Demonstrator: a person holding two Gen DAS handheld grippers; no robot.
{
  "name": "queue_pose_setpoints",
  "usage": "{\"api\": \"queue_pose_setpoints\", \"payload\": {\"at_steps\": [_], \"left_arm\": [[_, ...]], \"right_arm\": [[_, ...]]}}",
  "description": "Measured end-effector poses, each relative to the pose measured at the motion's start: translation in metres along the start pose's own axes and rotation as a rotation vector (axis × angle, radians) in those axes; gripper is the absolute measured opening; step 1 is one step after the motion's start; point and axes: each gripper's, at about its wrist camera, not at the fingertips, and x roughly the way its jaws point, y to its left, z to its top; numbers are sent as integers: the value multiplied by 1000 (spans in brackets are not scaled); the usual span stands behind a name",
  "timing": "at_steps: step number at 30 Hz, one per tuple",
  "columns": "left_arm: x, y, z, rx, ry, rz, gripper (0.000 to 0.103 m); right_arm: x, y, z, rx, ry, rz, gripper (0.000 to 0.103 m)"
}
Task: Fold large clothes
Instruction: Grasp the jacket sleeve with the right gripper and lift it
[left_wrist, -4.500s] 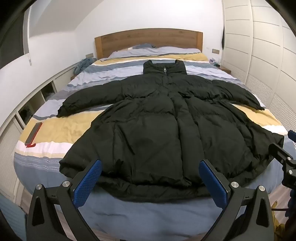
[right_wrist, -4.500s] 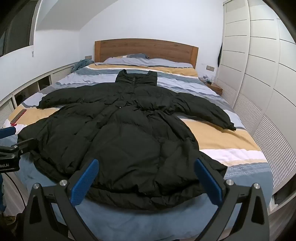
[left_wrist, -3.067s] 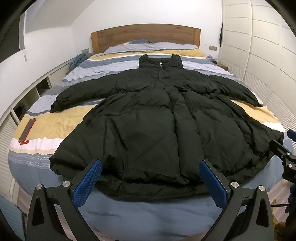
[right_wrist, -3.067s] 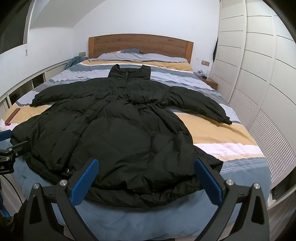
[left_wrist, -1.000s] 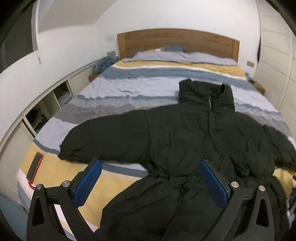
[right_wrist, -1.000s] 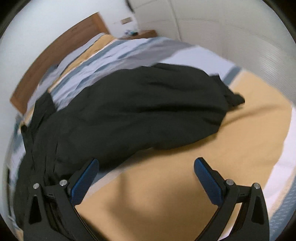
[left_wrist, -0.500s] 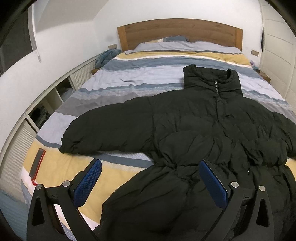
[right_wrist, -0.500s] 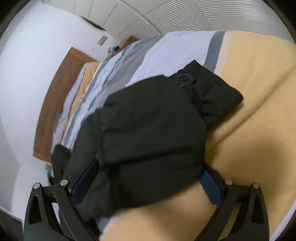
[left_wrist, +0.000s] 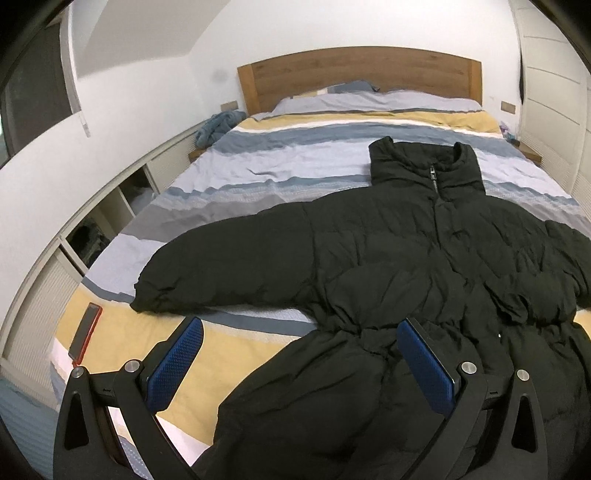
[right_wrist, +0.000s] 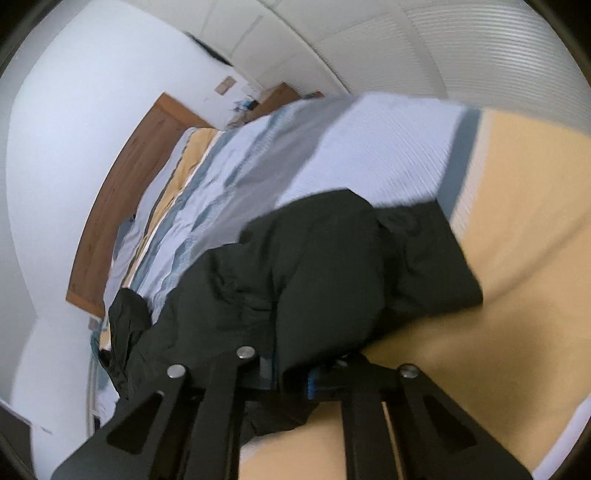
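Pinching one jacket (right_wrist: 332, 280) sleeve, the right gripper (right_wrist: 291, 380) has just closed; left gripper (left_wrist: 301, 365) gapes empty.

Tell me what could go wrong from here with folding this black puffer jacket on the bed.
The right gripper has just closed on the black puffer jacket's sleeve; the slick, bulky padding may slip from its fingers mid-fold. The left gripper is open and holds nothing, so the jacket body could drag across the striped bedspread. The red-cased phone lies near the bed's edge and might get knocked off.
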Motion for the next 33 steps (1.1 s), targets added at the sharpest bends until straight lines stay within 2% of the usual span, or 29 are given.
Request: {"api": "queue_pose_setpoints", "payload": {"at_steps": [6,14,21,26,33], "left_arm": [[-12,6,-6,-13,12,-60,102],[-34,25,-3,-68,18,-81,102],[-40,44,-6,-138,34,-89,102],[-35,52,-11,-167,57,-92,102],[-28,54,-18,-156,71,-75,102]], "right_arm": [[-23,56,4,-173,-23,8,8],[-61,157,-19,-391,-32,125,8],[-77,235,-78,-597,30,249,9],[-69,257,-126,-684,103,297,9],[-36,269,-200,-788,232,308,9]]}}
